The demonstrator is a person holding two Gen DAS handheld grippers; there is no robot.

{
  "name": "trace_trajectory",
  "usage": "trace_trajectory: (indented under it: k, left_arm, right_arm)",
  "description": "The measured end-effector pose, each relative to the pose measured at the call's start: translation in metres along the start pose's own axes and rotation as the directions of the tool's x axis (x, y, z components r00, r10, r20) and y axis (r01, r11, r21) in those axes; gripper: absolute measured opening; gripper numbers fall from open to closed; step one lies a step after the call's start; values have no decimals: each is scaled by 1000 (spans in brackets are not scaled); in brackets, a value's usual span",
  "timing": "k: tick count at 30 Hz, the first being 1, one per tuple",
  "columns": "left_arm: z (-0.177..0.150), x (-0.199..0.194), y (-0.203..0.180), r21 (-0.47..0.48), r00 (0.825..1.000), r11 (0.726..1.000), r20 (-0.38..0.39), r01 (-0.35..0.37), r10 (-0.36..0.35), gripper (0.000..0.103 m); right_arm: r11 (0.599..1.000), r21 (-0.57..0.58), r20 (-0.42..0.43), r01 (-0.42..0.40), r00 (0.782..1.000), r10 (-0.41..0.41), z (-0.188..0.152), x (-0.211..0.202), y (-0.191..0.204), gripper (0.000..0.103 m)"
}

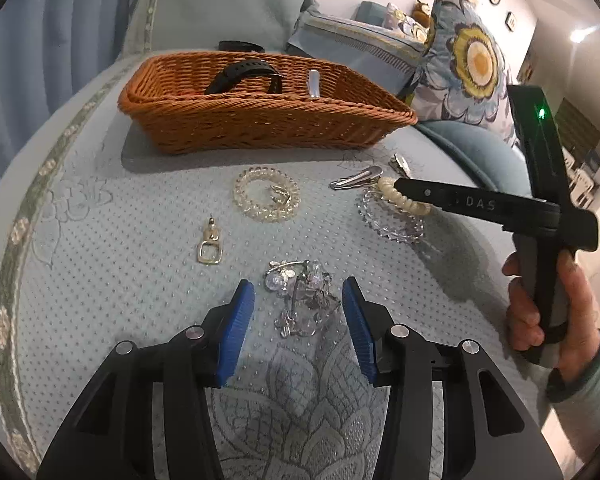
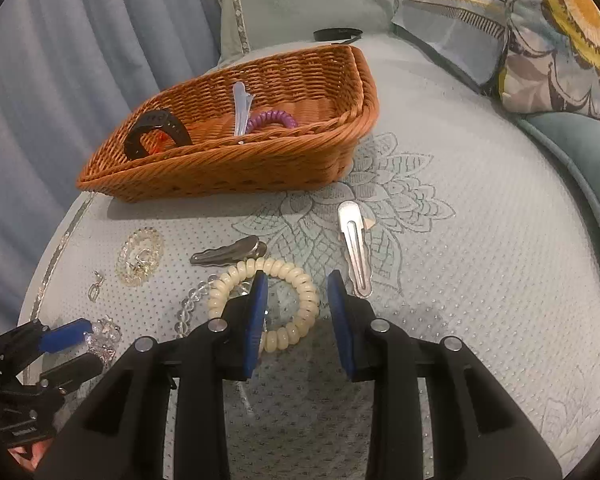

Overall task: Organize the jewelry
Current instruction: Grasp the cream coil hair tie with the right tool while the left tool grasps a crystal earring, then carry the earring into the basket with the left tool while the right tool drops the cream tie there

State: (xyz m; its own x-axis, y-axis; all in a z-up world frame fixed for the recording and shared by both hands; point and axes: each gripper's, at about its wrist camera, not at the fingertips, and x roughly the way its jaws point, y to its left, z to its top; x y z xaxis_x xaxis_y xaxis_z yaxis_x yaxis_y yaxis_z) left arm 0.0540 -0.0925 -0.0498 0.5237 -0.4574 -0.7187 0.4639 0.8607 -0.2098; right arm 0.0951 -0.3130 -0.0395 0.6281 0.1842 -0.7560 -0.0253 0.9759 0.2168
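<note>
My left gripper (image 1: 298,300) is open, its blue pads on either side of a clear crystal hair ornament (image 1: 300,300) on the cushion. My right gripper (image 2: 298,300) is open, its left pad over the right part of a cream coil hair tie (image 2: 296,286). That tie lies on a clear bead bracelet (image 1: 392,224). A wicker basket (image 1: 260,120) holds a black watch (image 1: 240,76), a silver clip (image 2: 240,108) and a purple coil tie (image 2: 272,120). A pale yellow bead bracelet (image 1: 267,194), a gold pendant (image 1: 210,244), a dark clip (image 2: 230,254) and a silver snap clip (image 2: 354,242) lie loose.
The pale blue dotted cushion (image 1: 140,280) carries everything. A flowered pillow (image 1: 472,60) and a teal cushion (image 2: 572,140) stand to the right. A blue curtain (image 2: 80,60) hangs behind. A black band (image 1: 240,46) lies behind the basket.
</note>
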Motion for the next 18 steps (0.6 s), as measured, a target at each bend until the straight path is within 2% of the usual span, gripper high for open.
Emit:
trace_trajectory:
  k: [1, 3, 4, 5, 8, 15, 18]
  left_arm:
    - [0, 1, -3, 12, 1000, 1000, 3, -19, 19, 43]
    - [-1, 3, -8, 39, 998, 998, 6, -56, 56, 29]
    - [-1, 3, -10, 44, 998, 997, 8, -59, 59, 24]
    - [-1, 2, -10, 45, 998, 997, 11, -55, 54, 16]
    - [-2, -1, -6, 36, 1000, 999, 17, -26, 26, 3]
    - [-5, -12, -4, 20, 998, 1000, 66, 19, -20, 2]
    - [-5, -21, 1, -13, 992, 997, 103, 71, -69, 2]
  right_arm:
    - [1000, -4, 0, 4, 1000, -4, -1, -1, 1, 28]
    - [1000, -20, 1, 7, 1000, -7, -1, -1, 3, 27]
    - [1000, -27, -5, 1, 1000, -1, -2, 0, 4, 12]
    - [1000, -30, -3, -1, 1000, 1, -3, 0, 5, 12]
    - [999, -32, 16, -9, 1000, 10, -5, -4, 4, 9]
    - [998, -12, 109, -55, 992, 56, -10, -25, -3, 9]
    - [997, -10, 134, -70, 988, 71, -10, -30, -5, 9]
